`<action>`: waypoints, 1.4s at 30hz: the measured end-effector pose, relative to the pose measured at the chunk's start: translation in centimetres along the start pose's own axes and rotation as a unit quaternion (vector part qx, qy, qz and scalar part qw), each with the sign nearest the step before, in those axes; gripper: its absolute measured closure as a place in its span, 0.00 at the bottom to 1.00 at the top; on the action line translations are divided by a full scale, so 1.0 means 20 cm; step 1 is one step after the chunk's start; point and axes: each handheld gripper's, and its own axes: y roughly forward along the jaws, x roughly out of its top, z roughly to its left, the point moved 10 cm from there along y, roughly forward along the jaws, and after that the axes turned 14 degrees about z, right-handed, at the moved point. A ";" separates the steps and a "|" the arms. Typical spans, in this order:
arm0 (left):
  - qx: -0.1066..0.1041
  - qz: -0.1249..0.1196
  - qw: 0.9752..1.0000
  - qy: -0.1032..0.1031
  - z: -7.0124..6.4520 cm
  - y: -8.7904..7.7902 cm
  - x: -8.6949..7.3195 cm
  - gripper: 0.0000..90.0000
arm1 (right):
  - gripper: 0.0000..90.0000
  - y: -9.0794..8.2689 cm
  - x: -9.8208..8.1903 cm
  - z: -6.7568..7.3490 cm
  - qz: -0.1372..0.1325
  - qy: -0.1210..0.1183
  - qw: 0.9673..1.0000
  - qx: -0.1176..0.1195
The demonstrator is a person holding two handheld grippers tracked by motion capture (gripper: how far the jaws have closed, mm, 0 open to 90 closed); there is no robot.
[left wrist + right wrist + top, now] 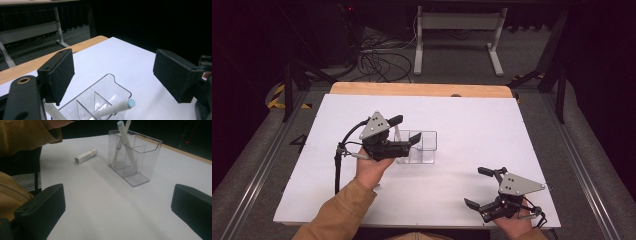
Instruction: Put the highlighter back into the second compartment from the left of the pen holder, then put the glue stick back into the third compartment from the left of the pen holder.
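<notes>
A clear plastic organiser with inner dividers stands on the white table near its middle. Two white pens lean inside it, their tips above the rim. My left gripper hovers open just above the organiser's left end; in the left gripper view its jaws spread wide over the organiser, and one pen points up between them. My right gripper rests open near the table's front right corner, nothing between its jaws. It faces the organiser from a distance.
A short white cap-like piece lies on the table left of the organiser in the right gripper view. The white board covers a wooden table. Cables and a white desk frame lie on the floor beyond.
</notes>
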 end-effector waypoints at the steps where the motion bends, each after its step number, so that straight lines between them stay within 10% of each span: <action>1: 0.000 0.000 1.000 0.001 0.00 -0.01 0.00 0.19 | 0.00 0.00 0.00 0.00 0.000 0.002 1.000 -0.005; 11: -0.002 0.003 1.000 0.011 0.00 -0.12 -0.04 0.10 | 0.00 0.06 0.03 -0.05 0.030 0.052 0.997 -0.039; 27: 0.010 0.015 0.999 0.051 0.00 -0.39 -0.27 0.06 | 0.10 0.07 0.10 -0.07 0.032 0.057 0.997 -0.045; 42: 0.051 0.027 0.998 0.024 0.12 -0.50 -0.38 0.08 | 0.11 0.18 0.13 -0.01 0.042 0.048 0.997 -0.036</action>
